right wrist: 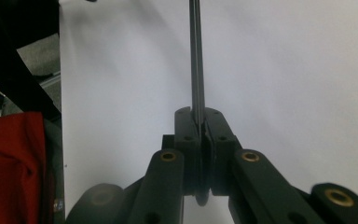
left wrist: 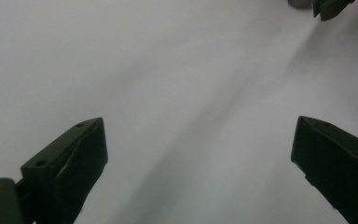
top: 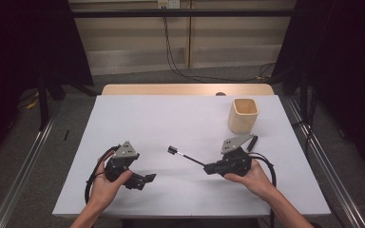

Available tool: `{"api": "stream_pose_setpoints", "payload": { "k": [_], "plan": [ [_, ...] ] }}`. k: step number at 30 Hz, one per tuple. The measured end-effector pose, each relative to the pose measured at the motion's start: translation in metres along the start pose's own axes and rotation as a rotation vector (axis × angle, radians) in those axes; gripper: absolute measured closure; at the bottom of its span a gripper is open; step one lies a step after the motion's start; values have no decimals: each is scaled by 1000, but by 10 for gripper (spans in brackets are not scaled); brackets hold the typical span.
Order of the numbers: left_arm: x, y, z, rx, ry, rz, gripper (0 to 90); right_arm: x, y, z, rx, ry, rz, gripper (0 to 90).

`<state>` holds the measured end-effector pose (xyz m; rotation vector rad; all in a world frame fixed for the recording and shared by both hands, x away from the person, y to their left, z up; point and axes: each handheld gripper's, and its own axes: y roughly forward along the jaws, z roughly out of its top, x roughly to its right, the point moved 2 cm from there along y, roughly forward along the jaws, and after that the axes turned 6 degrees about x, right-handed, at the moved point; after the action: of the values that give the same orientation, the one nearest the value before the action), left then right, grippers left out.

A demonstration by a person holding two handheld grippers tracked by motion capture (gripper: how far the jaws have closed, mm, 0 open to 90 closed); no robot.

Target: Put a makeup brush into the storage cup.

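Table (top: 138,123) top: matt white, smooth, w/ bare pale wood strip at far edge. Cup (top: 243,115) nr far right corner: pale wood look, matt. Right gripper (right wrist: 198,122): matt black plastic jaws, brass-look pivots, clamped on thin dark rod (right wrist: 196,56), slight sheen.

In the right gripper view, the thin dark rod (right wrist: 196,56) clamped by the right tool (right wrist: 199,122) is cut off by the top edge; its far end is not seen. A red object (right wrist: 9,163) at lower left is cropped and blurred. In the left gripper view, a dark part (left wrist: 328,7) at the top right is cropped, unidentifiable. The cup (top: 243,115) interior is hidden in the high view.
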<state>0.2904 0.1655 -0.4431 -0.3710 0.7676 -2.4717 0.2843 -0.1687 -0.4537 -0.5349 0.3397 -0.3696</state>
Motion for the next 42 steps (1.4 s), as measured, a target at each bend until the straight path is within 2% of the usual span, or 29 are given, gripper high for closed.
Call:
{"api": "stream_pose_setpoints", "payload": {
  "k": [7, 10, 19, 22, 24, 32, 37, 38, 42],
  "plan": [
    [0, -1, 0, 11, 7, 14, 37, 0, 1, -4, 79, 3, -22, 858],
    [0, 0, -1, 13, 18, 20, 37, 1, 0, -3, 129, 3, -34, 858],
    [-1, -1, -3, 32, 5, 18, 36, -3, -1, -4, 249, -7, -39, 858],
    [0, -2, -2, 47, 8, 30, 36, -4, -2, -3, 293, -13, -42, 858],
    [1, -4, -1, 69, 12, 20, 36, -4, -3, -3, 317, -17, -51, 858],
    [6, -2, -2, 151, -1, 32, 35, -5, -5, -2, 387, -31, -61, 858],
    [10, 2, 0, 232, 4, 41, 39, -5, -6, -3, 403, -27, -59, 858],
    [11, 3, 1, 239, 15, 49, 43, -5, -6, -3, 402, -28, -64, 858],
    [13, 6, 2, 292, 3, 2, 58, -6, -7, -2, 413, -33, -59, 858]
  ]
}}
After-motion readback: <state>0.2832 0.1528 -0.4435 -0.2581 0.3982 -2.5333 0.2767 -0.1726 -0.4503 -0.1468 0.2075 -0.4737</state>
